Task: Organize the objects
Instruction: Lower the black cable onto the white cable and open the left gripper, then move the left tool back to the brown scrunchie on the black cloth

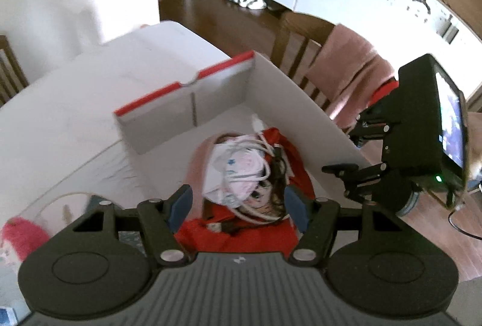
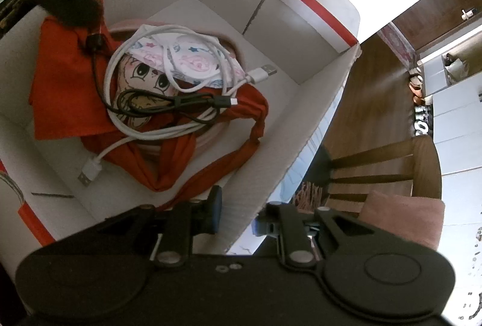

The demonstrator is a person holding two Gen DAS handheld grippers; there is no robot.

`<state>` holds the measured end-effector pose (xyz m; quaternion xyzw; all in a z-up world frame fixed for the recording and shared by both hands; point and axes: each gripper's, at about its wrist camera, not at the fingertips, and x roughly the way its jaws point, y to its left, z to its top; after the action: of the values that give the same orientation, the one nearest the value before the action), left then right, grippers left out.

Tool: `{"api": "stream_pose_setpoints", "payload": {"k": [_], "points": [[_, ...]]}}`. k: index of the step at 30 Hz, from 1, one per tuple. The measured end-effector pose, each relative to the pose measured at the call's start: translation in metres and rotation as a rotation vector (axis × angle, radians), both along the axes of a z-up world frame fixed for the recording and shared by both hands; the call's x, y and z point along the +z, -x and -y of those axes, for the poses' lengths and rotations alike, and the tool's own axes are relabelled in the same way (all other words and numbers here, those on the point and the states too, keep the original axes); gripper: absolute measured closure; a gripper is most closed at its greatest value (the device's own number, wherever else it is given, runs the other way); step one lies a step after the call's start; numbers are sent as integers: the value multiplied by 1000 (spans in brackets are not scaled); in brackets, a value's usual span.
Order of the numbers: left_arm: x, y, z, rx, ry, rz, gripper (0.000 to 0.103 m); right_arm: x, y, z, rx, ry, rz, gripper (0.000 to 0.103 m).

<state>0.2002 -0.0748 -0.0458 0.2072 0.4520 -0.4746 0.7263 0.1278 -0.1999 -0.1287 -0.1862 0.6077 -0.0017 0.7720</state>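
The cardboard box (image 2: 304, 61), white with red rim, holds red cloth (image 2: 69, 97), face mask (image 2: 192, 61) and coiled cables (image 2: 168, 103). My left gripper (image 1: 238, 202) is spread, empty; my right gripper (image 2: 238, 217) pinches the box's near wall.

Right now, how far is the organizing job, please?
Done: the white cable, black cable, face mask and red cloth lie in the box. In hand: the right gripper clamps the box wall; the left gripper is open, empty. Left: a pink fluffy item outside.
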Motion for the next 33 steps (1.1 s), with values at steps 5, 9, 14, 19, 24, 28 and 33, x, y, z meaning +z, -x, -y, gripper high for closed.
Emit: {"api": "stream_pose_setpoints", "payload": {"k": [5, 9, 14, 19, 24, 28, 33], "points": [[10, -7, -46, 71, 6, 39, 37, 0, 0, 0, -4, -2, -1, 86], [5, -16, -90, 153, -11, 46, 37, 0, -1, 1, -11, -8, -3, 86], [-5, -31, -150, 268, -54, 67, 32, 0, -2, 2, -17, -12, -6, 86], [-26, -49, -205, 401, -118, 46, 31, 0, -2, 2, -18, -11, -11, 86], [-53, -49, -226, 437, -157, 32, 20, 0, -3, 2, -20, -11, -17, 85], [-73, -43, -228, 435, -171, 15, 19, -1, -3, 0, -17, -2, -22, 84], [-92, -41, -229, 464, -220, 28, 19, -2, -3, -1, -19, 5, -23, 83]]}}
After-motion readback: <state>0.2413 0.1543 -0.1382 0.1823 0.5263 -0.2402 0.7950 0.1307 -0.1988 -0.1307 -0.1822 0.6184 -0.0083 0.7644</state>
